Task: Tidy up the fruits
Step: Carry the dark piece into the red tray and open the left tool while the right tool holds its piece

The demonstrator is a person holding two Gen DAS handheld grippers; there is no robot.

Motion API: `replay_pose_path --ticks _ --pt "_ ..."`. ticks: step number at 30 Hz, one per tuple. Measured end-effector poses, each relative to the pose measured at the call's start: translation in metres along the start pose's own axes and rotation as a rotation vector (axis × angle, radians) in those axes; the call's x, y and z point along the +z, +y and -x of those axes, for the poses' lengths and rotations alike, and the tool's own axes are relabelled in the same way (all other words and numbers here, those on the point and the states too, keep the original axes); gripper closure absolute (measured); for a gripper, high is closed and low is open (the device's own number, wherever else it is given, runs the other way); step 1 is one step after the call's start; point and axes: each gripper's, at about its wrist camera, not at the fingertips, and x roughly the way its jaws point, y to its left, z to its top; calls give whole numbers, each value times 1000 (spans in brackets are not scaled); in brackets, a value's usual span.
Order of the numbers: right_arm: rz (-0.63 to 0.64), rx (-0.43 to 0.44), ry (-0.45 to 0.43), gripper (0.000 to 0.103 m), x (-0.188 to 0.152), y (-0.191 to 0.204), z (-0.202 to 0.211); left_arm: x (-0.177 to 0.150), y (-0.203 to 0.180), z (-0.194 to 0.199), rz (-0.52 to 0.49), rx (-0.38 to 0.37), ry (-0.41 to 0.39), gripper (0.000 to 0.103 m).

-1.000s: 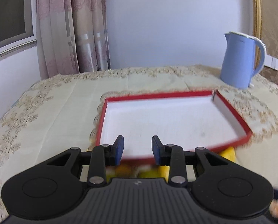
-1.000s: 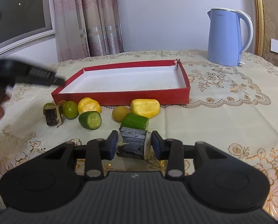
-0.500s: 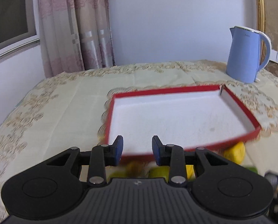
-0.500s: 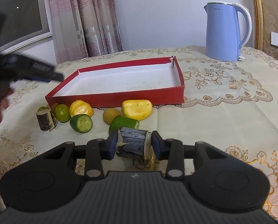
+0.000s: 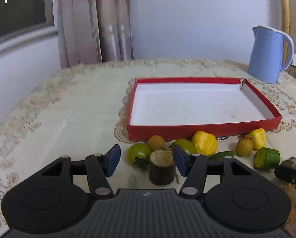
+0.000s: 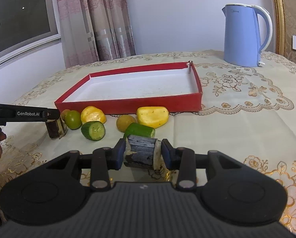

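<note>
The left gripper (image 5: 146,159) was held low over the tablecloth (image 5: 68,119) with its jaws spread wide and nothing between the pads; a short dark stump piece (image 5: 162,166) with a pale cut top was seen standing upright in the gap, nearer the right-hand finger, and no contact with either pad could be made out. Just behind the stump a green round fruit (image 5: 139,153) with a dried calyx was lying, and a small brown fruit (image 5: 155,142) was set behind that, close to the front wall of the red box (image 5: 203,129); the white inside of the box was seen to hold no fruit. Along the same wall a second green fruit (image 5: 183,146), a lumpy yellow fruit (image 5: 204,142), another small brown fruit (image 5: 244,147) and a second yellow fruit (image 5: 256,138) were ranged; a cut green piece (image 5: 266,158) was lying nearer the camera at the right.

The right gripper (image 6: 143,154) was seen clamped on a dark, bark-covered log piece (image 6: 142,151), which was gripped by its two ends and lifted clear of the cloth; a green cucumber piece (image 6: 141,130) was lying directly behind it, and a cucumber end (image 6: 93,130) with its cut face turned to the camera was lying to the left. A blue kettle (image 6: 245,37) was standing at the far right of the table, well apart from the box; curtains (image 6: 96,19) were hanging behind.
</note>
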Motion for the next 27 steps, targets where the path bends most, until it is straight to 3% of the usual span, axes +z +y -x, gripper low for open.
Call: replay_pose_path --ticks 6,10,19,27 --pt "-8 13 1 66 0 1 -3 -2 -5 -1 -20 -5 8 44" --pt "-2 12 0 66 -1 3 -1 -6 -5 -2 -3 -69 48 44" --pt "-11 22 5 66 -2 2 -2 -10 -12 -25 -6 -56 102 44" --pt "-20 24 7 66 -2 2 -2 -13 -11 -27 1 -68 111 71"
